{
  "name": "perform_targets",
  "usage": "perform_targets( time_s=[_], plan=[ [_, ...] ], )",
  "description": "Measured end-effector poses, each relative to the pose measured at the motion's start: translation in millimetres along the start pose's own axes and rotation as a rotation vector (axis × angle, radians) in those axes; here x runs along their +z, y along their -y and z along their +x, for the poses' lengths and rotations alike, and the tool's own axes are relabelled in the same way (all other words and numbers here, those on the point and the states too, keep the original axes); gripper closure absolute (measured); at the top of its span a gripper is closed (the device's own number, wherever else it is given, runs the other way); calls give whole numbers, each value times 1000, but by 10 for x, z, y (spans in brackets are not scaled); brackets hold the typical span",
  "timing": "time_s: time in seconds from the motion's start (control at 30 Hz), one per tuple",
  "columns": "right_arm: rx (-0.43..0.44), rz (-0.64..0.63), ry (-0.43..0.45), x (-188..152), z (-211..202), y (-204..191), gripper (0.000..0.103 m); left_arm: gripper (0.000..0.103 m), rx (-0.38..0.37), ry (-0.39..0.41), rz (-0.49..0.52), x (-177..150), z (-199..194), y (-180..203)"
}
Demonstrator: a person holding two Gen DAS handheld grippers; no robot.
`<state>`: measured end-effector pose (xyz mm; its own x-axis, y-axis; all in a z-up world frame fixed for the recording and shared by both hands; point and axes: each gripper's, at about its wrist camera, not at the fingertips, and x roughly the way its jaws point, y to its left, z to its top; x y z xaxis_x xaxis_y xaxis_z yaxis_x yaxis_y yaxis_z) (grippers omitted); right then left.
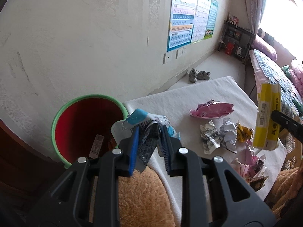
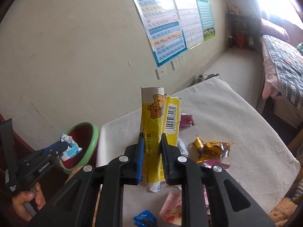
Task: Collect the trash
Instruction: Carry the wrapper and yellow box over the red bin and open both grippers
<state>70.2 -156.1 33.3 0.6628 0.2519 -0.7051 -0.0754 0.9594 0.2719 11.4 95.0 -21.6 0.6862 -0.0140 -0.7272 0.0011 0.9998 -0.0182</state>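
Bedding comes first: a white padded surface (image 1: 198, 98) spreads beside the wall, with a tan fleece blanket (image 1: 140, 194) at its near edge. Beside its left edge stands a green-rimmed bin (image 1: 56, 117) with a red inside. Held above the surface, a crushed yellow medicine box (image 2: 155, 132) stands upright, clamped between the blue pads of the right gripper (image 2: 151, 151). The left gripper (image 1: 149, 141) is closed on a crumpled blue-and-white wrapper (image 1: 144, 123) next to the bin's rim. Loose on the surface lie a pink wrapper (image 1: 212, 110), a crumpled paper ball (image 1: 219, 136) and a yellow candy wrapper (image 2: 210, 147).
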Motion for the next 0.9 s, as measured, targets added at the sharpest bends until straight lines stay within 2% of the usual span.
perform_targets(
  time_s=[0.43,0.57,0.77,0.9],
  plan=[
    [27,-43,-30,-3,139,-373,87,80,44,7,-85,-22,21,-466],
    [42,-69,-44,22,225,-513,87,80,91,8,-132,-37,49,-733],
    [81,-126,-81,73,470,-878,87,80,149,3,-166,-78,96,-1073],
    [132,-141,-126,141,722,-1162,86,80,153,-8,-230,-133,169,-1347]
  ],
)
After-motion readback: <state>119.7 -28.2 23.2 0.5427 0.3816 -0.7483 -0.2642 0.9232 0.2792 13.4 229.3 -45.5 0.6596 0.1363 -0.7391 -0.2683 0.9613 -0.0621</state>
